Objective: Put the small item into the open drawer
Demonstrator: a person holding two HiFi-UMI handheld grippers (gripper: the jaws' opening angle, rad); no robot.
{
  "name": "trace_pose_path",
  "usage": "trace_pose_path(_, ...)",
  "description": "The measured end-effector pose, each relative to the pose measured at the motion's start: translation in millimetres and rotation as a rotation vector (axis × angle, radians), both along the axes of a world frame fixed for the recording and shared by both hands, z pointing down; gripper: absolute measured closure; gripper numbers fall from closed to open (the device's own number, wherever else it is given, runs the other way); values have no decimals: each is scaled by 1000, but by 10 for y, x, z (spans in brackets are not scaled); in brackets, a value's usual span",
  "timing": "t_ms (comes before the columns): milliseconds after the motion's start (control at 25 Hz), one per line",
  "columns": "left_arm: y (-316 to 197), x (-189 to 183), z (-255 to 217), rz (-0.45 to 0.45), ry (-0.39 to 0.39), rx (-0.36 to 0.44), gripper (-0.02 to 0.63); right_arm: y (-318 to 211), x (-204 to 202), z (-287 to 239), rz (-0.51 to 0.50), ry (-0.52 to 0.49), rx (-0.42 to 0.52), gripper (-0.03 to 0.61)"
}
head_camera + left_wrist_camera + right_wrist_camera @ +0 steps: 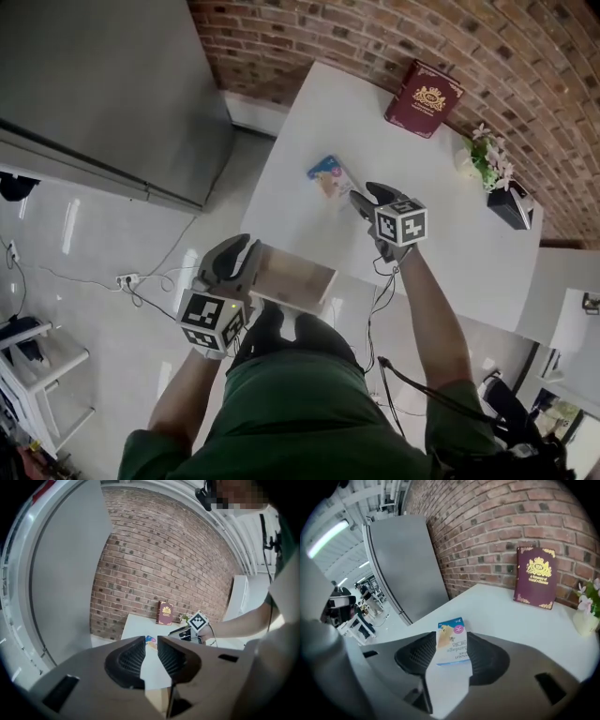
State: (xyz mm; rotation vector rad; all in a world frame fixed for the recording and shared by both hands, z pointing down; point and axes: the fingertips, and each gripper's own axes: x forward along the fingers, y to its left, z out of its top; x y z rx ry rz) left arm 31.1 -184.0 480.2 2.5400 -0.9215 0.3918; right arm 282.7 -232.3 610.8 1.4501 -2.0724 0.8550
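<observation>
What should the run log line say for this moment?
right tongs: open at packet | left tongs: open by drawer | packet: on table

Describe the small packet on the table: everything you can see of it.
The packet is a small flat rectangle, seemingly glossy card, blue and white with a tan picture, a pink circle and dark print. It lies flat on the white table, between the open jaws of the right gripper; the pads do not seem to press it.

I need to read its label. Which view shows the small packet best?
The right gripper view: the packet sits large and central, print visible. The head view shows it small on the table; the left gripper view only a corner.
</observation>
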Motion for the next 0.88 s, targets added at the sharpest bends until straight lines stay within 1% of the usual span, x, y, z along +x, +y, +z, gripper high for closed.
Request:
trace_pose_path(160, 95, -37, 66, 1, 7, -1, 551, -132, 8, 351, -88, -37, -152, 370)
trace_pose_path(320, 206, -98, 169, 16, -31, 9, 551, -291, -8, 553, -178, -27, -249, 374)
trace_pose_path(480, 258, -231, 258, -12, -49, -13, 551, -408, -55, 744, -242, -4, -310, 393)
trace_pose_path(680, 307, -385, 326, -64, -33, -59, 551, -451, -138, 932, -324, 19, -374, 400)
trace_pose_path(880, 337, -416, 370, -95, -31, -89, 551, -467, -151, 970, -355, -16, -422, 405)
